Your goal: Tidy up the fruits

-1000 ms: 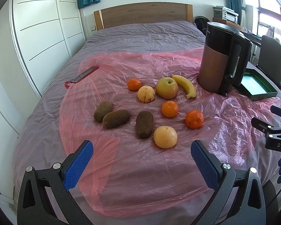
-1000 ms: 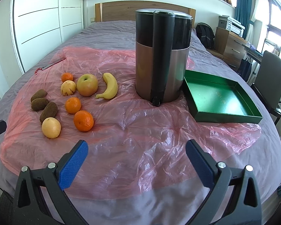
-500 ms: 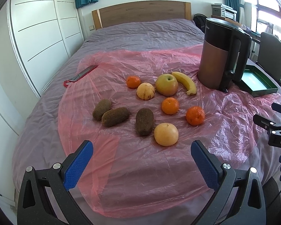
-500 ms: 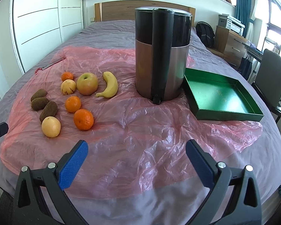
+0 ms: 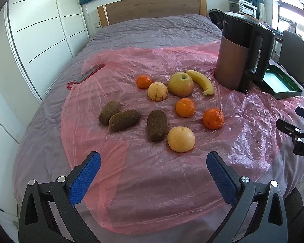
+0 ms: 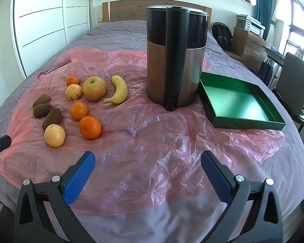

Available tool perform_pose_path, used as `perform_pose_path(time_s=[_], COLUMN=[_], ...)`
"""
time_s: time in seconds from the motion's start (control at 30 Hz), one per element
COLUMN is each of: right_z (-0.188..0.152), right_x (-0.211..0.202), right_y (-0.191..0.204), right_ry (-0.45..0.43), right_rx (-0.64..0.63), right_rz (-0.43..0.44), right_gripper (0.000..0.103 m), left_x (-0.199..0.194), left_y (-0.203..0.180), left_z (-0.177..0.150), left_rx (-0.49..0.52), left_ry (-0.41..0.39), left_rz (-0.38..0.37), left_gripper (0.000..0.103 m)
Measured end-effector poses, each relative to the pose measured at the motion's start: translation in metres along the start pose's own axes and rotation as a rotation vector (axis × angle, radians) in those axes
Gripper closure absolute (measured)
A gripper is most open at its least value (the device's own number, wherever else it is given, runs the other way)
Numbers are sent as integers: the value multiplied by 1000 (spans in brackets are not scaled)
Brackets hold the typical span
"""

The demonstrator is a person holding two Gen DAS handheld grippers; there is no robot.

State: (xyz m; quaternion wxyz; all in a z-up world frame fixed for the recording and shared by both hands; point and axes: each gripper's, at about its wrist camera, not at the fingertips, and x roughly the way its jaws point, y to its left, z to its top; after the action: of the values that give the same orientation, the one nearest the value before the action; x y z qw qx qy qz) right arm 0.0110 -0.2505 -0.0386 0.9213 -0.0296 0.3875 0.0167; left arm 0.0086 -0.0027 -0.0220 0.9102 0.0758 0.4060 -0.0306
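Nothing sorted yet: fruits point(image 5: 168, 109) loose on bed, green tray point(image 6: 239, 103) empty, left claw point(image 5: 153, 174) and right claw point(image 6: 148, 172) both spread apart, holding nothing.

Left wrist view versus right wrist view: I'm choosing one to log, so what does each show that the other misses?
Only the left wrist view shows the left claw, open. Only the right wrist view shows the green tray's whole empty floor, a backpack and a wooden dresser. Both show the fruits on the pink plastic sheet, such as the banana, plus the kettle.
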Motion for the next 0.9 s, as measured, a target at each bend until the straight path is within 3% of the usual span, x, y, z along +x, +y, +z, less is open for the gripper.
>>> perform_pose_path(time_s=[0.33, 0.7, 0.9], right_z=[0, 7, 9], right_x=[3, 17, 30], right_y=[5, 28, 49], right_ry=[11, 34, 37], right_rx=[2, -13, -80], right_rz=[20, 144, 198], right_gripper=[0, 0, 0], left_x=[11, 19, 32], left_y=[7, 53, 49], left_z=[-1, -1, -3], left_rx=[-13, -156, -166], left_ry=[71, 102, 131], left_rz=[-53, -66, -113], left_gripper=[1, 1, 1])
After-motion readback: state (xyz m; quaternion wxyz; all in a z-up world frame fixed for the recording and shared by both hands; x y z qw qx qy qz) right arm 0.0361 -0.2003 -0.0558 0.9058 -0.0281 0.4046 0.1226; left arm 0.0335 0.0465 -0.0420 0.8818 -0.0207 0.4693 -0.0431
